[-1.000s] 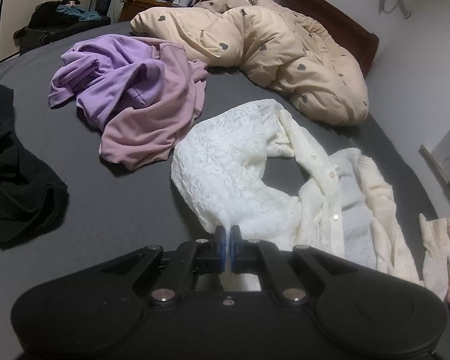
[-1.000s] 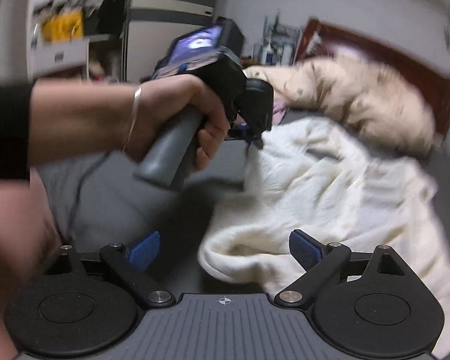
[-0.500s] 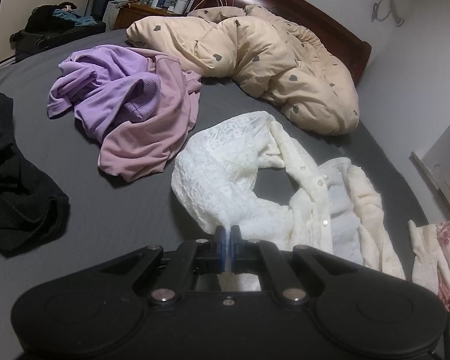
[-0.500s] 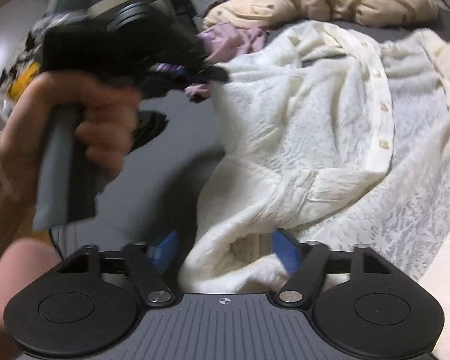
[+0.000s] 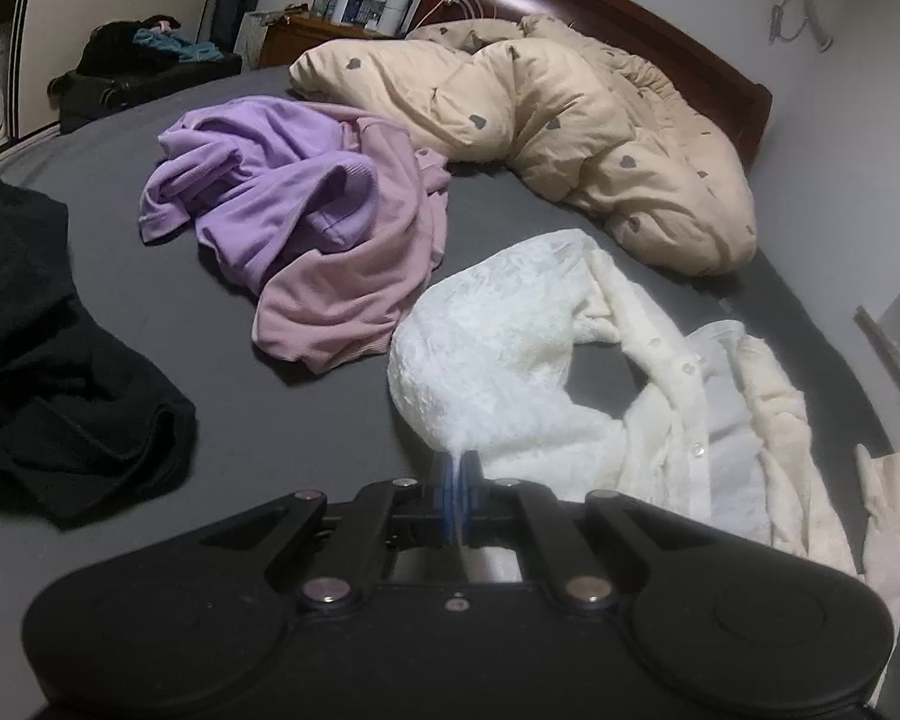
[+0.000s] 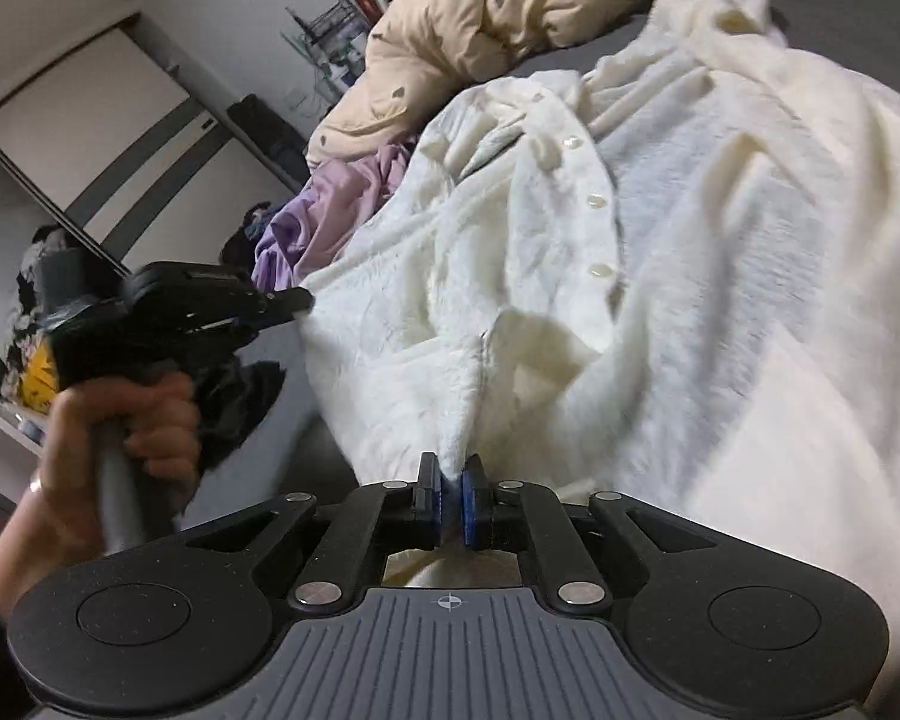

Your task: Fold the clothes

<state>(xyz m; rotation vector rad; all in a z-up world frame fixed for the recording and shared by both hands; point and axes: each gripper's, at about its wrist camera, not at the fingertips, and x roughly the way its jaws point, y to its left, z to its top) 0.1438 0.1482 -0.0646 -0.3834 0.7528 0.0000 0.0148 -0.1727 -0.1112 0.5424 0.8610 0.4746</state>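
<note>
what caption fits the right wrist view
Right gripper closing on a fold of the white cardigan, left gripper pinching its edge.

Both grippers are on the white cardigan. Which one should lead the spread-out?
Right gripper, probably: its closing jaws pinch an edge near the button placket. Left gripper is shut on the white cardigan, anchoring it.

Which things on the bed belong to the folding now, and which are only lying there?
In use:
- white cardigan
- left gripper, shut on its edge
- right gripper, jaws closing on a fold of it

Lying about:
- purple top
- pink top
- black garment
- beige duvet
</note>
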